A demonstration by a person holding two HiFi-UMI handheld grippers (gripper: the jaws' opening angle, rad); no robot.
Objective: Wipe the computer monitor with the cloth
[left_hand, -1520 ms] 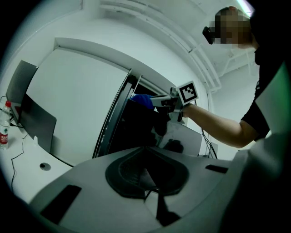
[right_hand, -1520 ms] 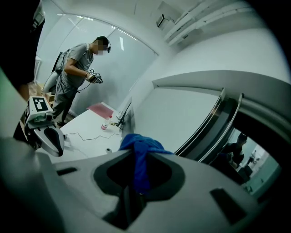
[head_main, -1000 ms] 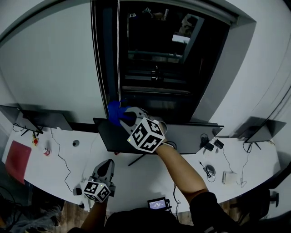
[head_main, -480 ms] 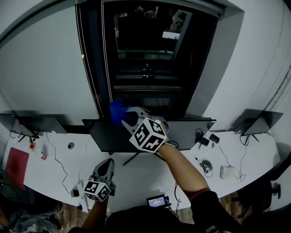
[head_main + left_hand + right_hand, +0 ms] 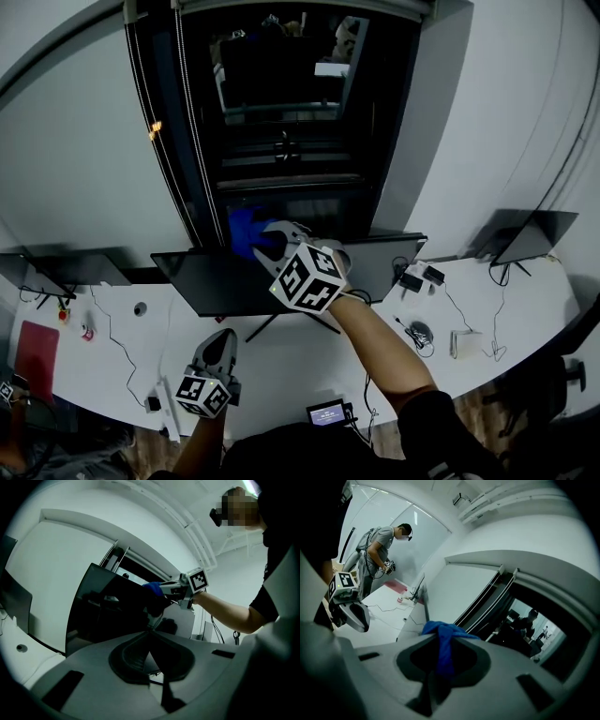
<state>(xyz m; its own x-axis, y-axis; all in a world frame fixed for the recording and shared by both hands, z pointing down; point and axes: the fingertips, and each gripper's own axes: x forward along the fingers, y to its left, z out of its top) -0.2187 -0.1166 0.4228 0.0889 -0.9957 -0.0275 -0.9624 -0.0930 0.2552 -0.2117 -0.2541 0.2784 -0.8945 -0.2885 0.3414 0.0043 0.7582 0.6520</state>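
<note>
Pinches a bunched blue cloth (image 5: 246, 230) in the right tool (image 5: 272, 242), jaws closed tight on the fabric, with a loose end bulging past the tips. Holds it up at the top edge of the computer monitor (image 5: 225, 281), left of the middle. Finds the monitor upright on the white worktop (image 5: 300, 366), long axis running left to right, dark screen facing the person. Carries the left tool (image 5: 223, 337) low over the worktop, apart from the screen, jaws together on nothing, tips pointing toward the monitor. Bears square black-and-white markers on each tool's cube. Leaves the print on the small lit screen (image 5: 325, 414) at the worktop's near edge too small to read.
</note>
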